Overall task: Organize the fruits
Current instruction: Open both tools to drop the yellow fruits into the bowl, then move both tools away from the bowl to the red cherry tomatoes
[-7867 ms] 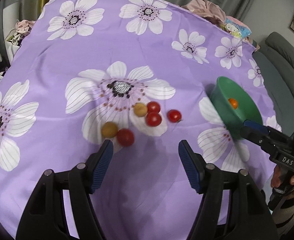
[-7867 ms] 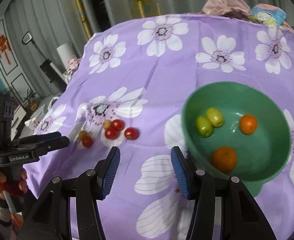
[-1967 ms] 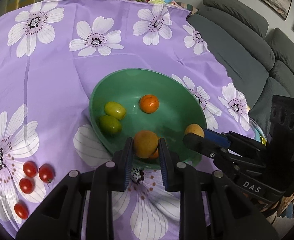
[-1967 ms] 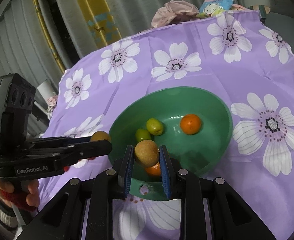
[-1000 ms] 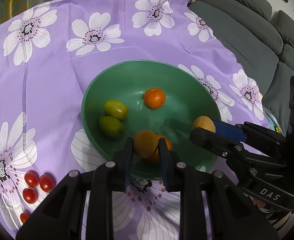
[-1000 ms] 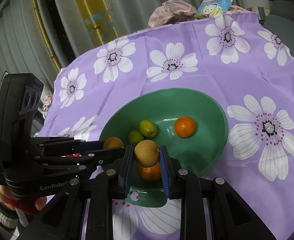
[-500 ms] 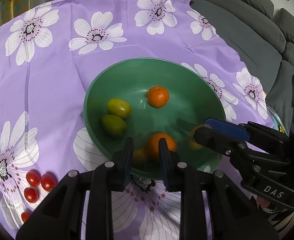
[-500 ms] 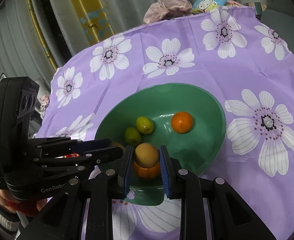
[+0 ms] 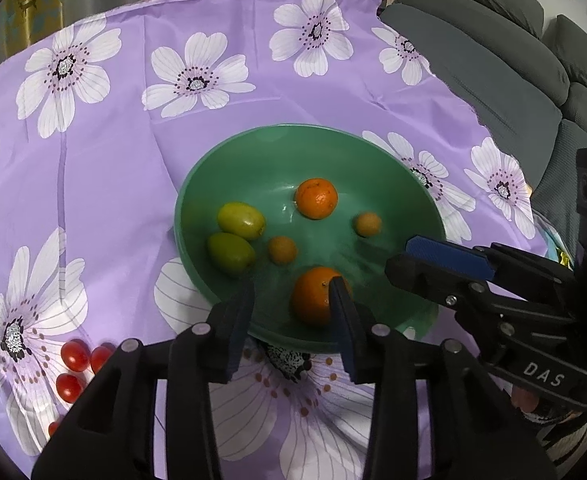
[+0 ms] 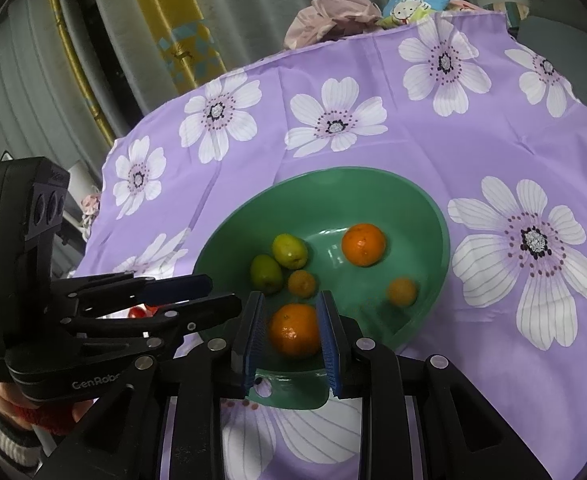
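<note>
A: Green bowl [image 9: 197,200] on the surface [image 9: 113,160]: two small brown fruits [image 9: 282,249] are seen lying inside it, the far one blurred, perhaps rolling.

B: The left tongs [image 9: 293,284] have just been opening, with nothing between them. The right tongs [image 10: 292,300] are narrowly parted and likewise empty.

A: Both should be held above the bowl until the fruits settle, then lifted clear of the rim.

B: Cherry tomatoes [image 9: 75,356] are yet to be gathered.

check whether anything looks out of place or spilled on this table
Nothing is spilled or damaged. The only strays are a few red cherry tomatoes lying on the purple floral cloth left of the green bowl, while the other fruit sits inside it.
</note>
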Tool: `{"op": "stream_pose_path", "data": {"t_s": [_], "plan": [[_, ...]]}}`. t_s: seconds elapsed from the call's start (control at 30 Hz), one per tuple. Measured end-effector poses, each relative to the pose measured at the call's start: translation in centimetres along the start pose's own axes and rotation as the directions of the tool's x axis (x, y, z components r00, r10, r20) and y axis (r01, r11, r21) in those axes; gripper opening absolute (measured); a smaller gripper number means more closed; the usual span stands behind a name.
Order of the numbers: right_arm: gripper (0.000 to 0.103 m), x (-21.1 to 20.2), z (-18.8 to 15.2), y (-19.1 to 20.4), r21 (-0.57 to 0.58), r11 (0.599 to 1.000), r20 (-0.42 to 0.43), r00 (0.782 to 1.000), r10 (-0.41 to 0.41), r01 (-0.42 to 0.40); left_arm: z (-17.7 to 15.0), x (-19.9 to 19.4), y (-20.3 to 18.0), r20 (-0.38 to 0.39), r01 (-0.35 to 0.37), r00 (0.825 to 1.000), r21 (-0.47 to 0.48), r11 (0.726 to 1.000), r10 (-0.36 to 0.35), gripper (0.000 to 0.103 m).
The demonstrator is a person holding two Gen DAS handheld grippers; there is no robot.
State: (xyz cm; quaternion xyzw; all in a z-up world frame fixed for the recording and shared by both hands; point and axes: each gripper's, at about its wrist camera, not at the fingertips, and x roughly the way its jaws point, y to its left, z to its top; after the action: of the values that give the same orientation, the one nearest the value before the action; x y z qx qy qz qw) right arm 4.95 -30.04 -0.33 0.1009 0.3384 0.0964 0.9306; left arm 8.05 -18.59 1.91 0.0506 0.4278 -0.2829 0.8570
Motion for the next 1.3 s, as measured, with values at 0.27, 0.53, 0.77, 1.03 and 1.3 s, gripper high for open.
{"op": "stream_pose_path", "data": {"t_s": [0.27, 0.53, 0.77, 1.03, 1.3], "plan": [[0.035, -0.1, -0.2, 0.2, 0.027, 1.0, -0.012, 1.0, 0.007, -0.006, -0.6, -0.7, 0.4, 0.016, -0.014, 1.0, -0.017, 1.0, 0.014, 0.051], [0.053, -0.8, -0.5, 0.2, 0.053, 0.999, -0.004, 1.0, -0.001, 0.001, -2.6, -2.6, 2.3, 0.037, -0.039, 0.998, -0.116, 0.993, 0.043, 0.063], [0.061, -2.0, -1.9, 2.6, -0.005, 0.998, -0.004, 0.998, 0.066, -0.066, -6.1, -4.2, 5.6, 0.021, 0.014, 1.0, -0.254, 0.967, -0.009, 0.078], [0.066, -2.6, -4.4, 7.9, -0.151, 0.978, -0.09, 0.987, 0.13, -0.143, -10.7, -6.7, 7.8, 0.026, 0.018, 1.0, -0.346, 0.938, -0.01, 0.08], [0.066, -2.9, -6.0, 10.6, -0.163, 0.978, -0.111, 0.987, 0.114, -0.131, -13.5, -9.4, 8.6, 0.076, -0.04, 0.994, -0.37, 0.928, 0.073, 0.08]]}}
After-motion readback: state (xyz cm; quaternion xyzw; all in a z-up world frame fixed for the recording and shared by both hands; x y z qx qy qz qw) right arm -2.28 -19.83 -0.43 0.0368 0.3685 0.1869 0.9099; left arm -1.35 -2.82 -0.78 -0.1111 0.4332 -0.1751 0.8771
